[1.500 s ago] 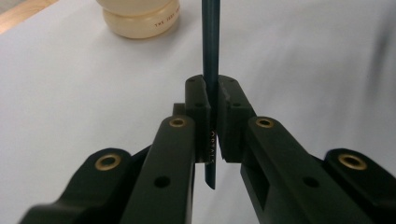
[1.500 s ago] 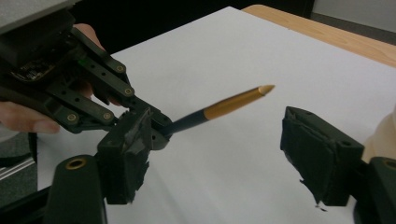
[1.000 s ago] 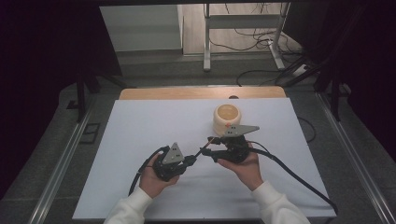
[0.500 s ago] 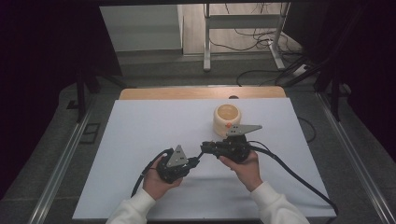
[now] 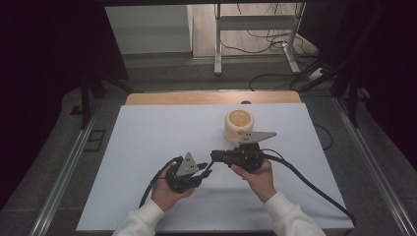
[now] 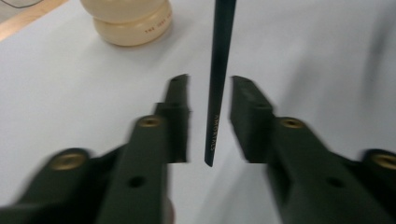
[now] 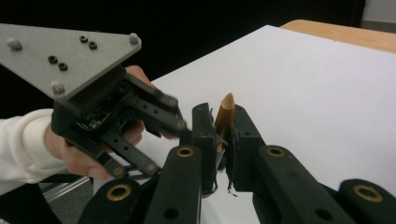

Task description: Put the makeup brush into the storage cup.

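A thin dark stick (image 6: 217,84) with pale lettering and an amber end (image 7: 226,112) runs between both grippers. My right gripper (image 7: 220,112) is shut on the amber end, its jaws having just closed. My left gripper (image 6: 210,80) has just been opening. The stick passes between its jaws with a gap on each side, so the pads do not touch it. In the high view the left gripper (image 5: 205,169) and the right gripper (image 5: 216,156) meet tip to tip over the white table top (image 5: 147,142). The left gripper (image 7: 176,113) is also seen from the right gripper view.
A cream round pot (image 5: 239,125) stands just behind the right hand, and shows at the top left (image 6: 128,21) in the left gripper view. Black cables trail from both grippers toward the front edge. A wooden strip (image 5: 211,97) borders the far side.
Both hands stay almost where they were, with the gripper tips still meeting. The jaws' motion is too small to make out in the high view.
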The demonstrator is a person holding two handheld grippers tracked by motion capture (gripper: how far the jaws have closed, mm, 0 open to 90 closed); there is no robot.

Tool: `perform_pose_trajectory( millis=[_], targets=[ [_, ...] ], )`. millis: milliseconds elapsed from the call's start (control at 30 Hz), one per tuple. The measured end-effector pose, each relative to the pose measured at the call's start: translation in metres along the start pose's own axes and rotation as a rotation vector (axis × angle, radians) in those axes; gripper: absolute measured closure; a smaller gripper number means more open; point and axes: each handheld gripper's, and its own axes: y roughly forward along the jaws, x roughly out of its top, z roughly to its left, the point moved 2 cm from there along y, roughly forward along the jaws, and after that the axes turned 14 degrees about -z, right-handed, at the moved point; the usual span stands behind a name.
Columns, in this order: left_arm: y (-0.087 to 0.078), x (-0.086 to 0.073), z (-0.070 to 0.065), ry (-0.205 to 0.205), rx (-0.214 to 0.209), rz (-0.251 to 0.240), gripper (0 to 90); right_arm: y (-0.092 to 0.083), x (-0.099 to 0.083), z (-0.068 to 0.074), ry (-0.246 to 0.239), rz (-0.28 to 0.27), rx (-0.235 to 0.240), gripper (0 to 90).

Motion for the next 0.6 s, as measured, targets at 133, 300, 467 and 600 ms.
perform_pose_trajectory(
  millis=[133,300,467,600],
  targets=[
    [-0.002,0.001,0.001,-0.013,0.027,-0.001,43.6,-0.001,0.001,0.000,-0.007,-0.002,-0.004,83.5],
    [-0.006,0.002,0.002,-0.031,0.024,-0.005,28.3,-0.002,0.002,0.000,-0.017,-0.006,-0.007,83.6],
    [-0.011,0.002,0.004,-0.044,0.030,-0.007,23.1,-0.004,0.003,0.000,-0.022,-0.011,-0.010,83.6],
    [-0.015,0.000,0.006,-0.051,0.037,-0.004,21.0,-0.005,0.004,0.000,-0.019,-0.015,-0.012,83.6]
  ],
)
